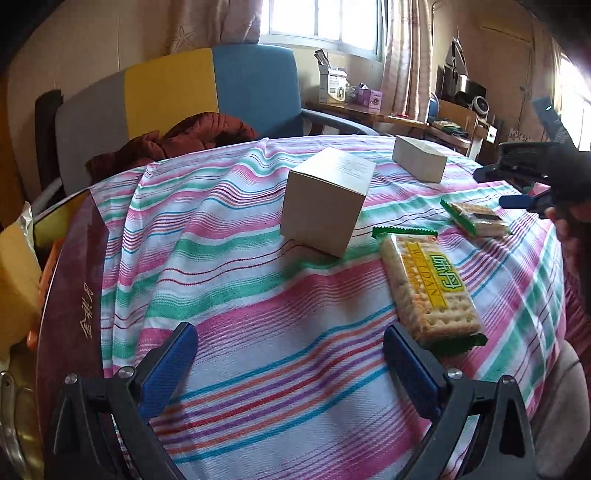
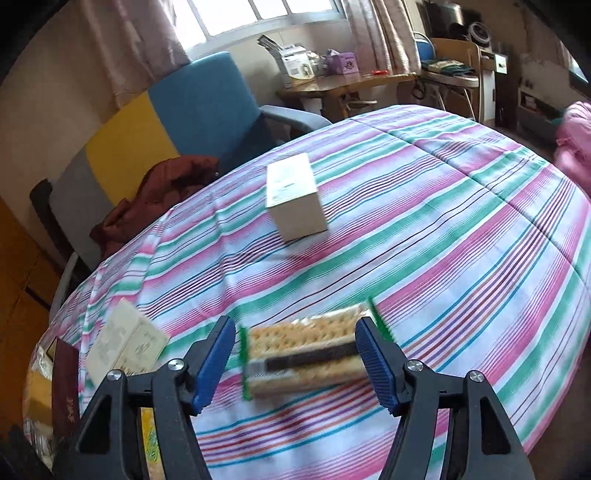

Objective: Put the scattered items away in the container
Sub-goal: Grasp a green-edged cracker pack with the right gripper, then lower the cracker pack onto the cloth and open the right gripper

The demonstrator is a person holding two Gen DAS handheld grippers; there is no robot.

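Now your right claw stands apart around the small cracker packet near the worktop's right edge, so centre it before squeezing, while your left claw hangs apart and empty beside the larger packet.

A striped cloth covers the table. Behind it stands a blue-and-yellow chair holding a rust-red garment. A window lights the room.

2 cracker packs with green ends lie flat on the right. 2 beige boxes stand farther back. The maroon container sits far left.
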